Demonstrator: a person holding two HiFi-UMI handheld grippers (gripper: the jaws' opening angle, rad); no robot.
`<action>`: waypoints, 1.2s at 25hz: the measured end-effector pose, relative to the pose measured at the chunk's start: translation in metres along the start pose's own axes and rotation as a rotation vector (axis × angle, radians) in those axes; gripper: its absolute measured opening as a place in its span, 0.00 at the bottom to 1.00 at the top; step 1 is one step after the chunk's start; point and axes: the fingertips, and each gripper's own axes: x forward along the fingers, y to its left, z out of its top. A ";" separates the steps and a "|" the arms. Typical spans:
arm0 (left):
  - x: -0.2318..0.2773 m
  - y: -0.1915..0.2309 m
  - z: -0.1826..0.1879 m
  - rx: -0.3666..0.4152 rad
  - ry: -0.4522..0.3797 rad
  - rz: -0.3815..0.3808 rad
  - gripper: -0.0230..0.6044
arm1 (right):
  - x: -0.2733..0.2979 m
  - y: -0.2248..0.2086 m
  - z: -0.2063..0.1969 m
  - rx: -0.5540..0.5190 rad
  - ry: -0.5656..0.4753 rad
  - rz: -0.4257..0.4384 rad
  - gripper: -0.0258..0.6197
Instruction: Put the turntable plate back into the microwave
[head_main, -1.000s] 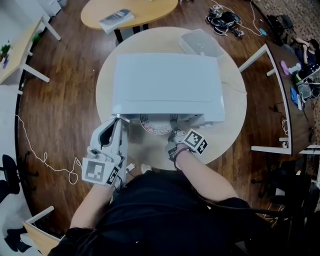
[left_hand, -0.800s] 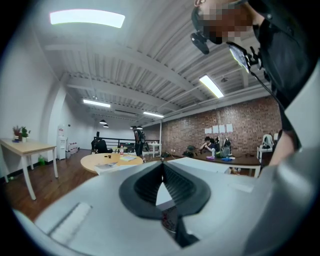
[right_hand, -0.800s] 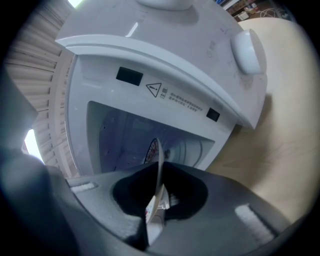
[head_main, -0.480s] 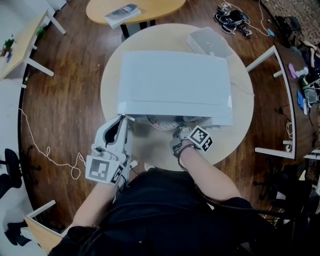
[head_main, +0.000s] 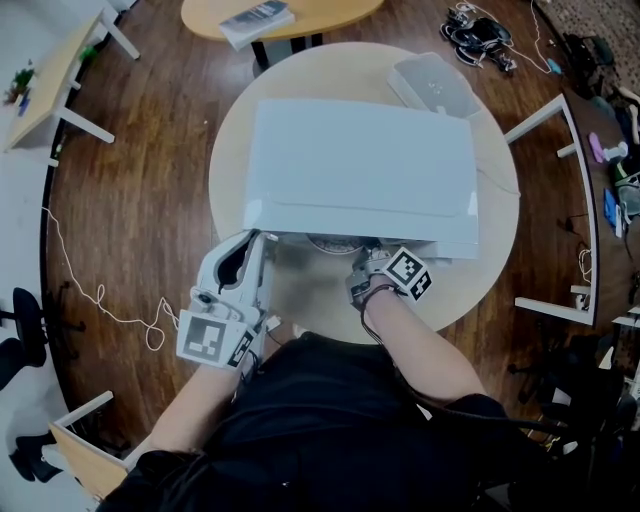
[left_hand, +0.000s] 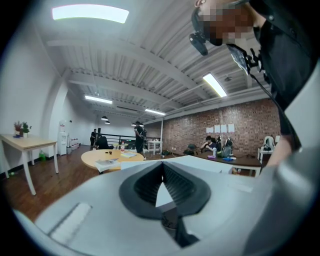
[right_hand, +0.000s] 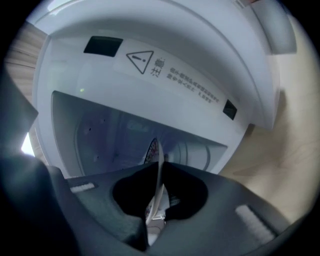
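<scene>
White patterned turntable plate (right_hand: 152, 149) pinched at its rim by the right gripper (right_hand: 159, 172), probably to slide flat into the boxy white microwave's (head_main: 360, 170) cavity; left gripper (left_hand: 161, 167), jaws together, stands aside.

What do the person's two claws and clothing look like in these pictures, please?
The left claw has a pale grey shell with black ribbed pads. The right claw, of the same shape, shows greyer in shadow. Each carries a cube of black-and-white square markers. The person wears a black short-sleeved top.
</scene>
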 end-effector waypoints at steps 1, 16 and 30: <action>-0.001 0.001 -0.001 -0.002 0.003 0.003 0.04 | 0.001 0.000 0.000 0.000 0.001 -0.001 0.07; -0.004 0.009 -0.006 -0.004 0.033 0.026 0.04 | 0.028 0.002 0.009 0.006 -0.034 -0.006 0.07; -0.010 0.014 -0.009 0.002 0.060 0.041 0.04 | 0.043 -0.001 0.013 0.041 -0.083 -0.021 0.07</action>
